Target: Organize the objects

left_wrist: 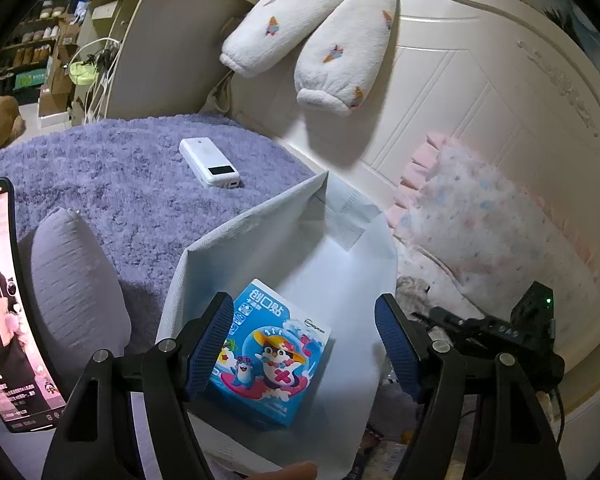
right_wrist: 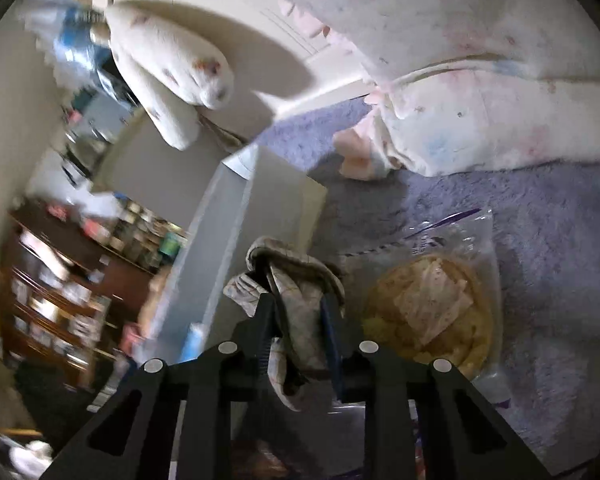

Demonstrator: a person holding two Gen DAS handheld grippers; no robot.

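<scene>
In the left wrist view a blue cartoon-printed box [left_wrist: 272, 356] lies inside an open white fabric bag [left_wrist: 340, 280] on the purple blanket. My left gripper [left_wrist: 304, 346] hangs over the bag's mouth with its jaws wide apart; the left finger overlaps the box's edge and the pads press on nothing. In the right wrist view my right gripper [right_wrist: 300, 312] is shut on a crumpled grey-white patterned cloth [right_wrist: 296, 280], which bulges out above and below the fingers. The white bag [right_wrist: 260, 208] stands just beyond and to the left of it.
A white power bank [left_wrist: 210, 162] lies on the purple blanket [left_wrist: 120, 184]. A lit phone [left_wrist: 4, 304] and a grey cushion [left_wrist: 76, 280] are at the left. A pink pillow [left_wrist: 480, 220] leans on the white headboard [left_wrist: 460, 92]. A clear packet of yellowish food [right_wrist: 432, 312] lies right of the cloth.
</scene>
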